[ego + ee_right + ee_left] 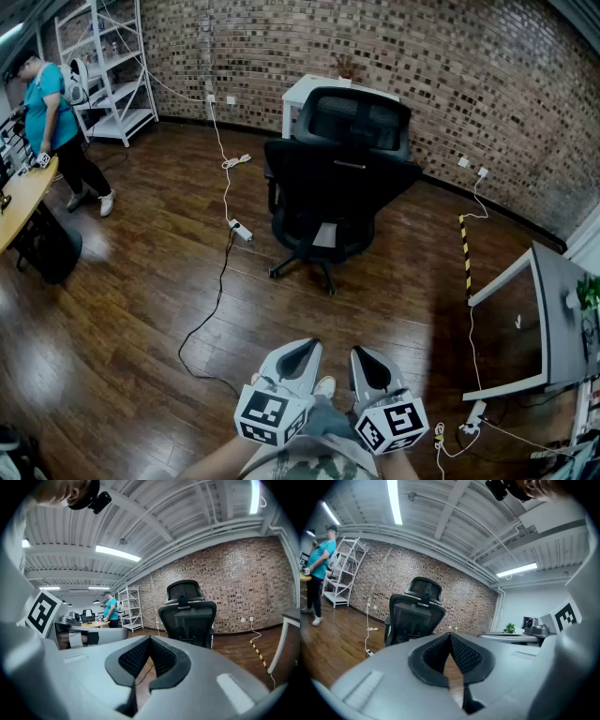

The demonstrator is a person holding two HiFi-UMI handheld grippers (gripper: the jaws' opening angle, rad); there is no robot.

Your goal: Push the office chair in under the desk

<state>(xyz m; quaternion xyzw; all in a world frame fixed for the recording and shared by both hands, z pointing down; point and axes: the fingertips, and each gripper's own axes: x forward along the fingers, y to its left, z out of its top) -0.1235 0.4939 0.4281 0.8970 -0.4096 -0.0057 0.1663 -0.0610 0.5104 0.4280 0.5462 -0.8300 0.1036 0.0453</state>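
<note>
A black office chair [339,183] stands on the wooden floor with its back toward me, in front of a small white desk [302,94] by the brick wall. It also shows as the chair [415,616] in the left gripper view and the chair [188,613] in the right gripper view, some way ahead of both grippers. My left gripper [305,348] and right gripper [364,354] sit side by side low in the head view, well short of the chair. Both are shut with nothing between their pads.
A white cable with a power strip [241,230] runs across the floor left of the chair. A person [54,117] stands at far left by a wooden table [21,199] and white shelving [108,66]. A grey desk [553,314] is at right, yellow-black tape [464,253] beside it.
</note>
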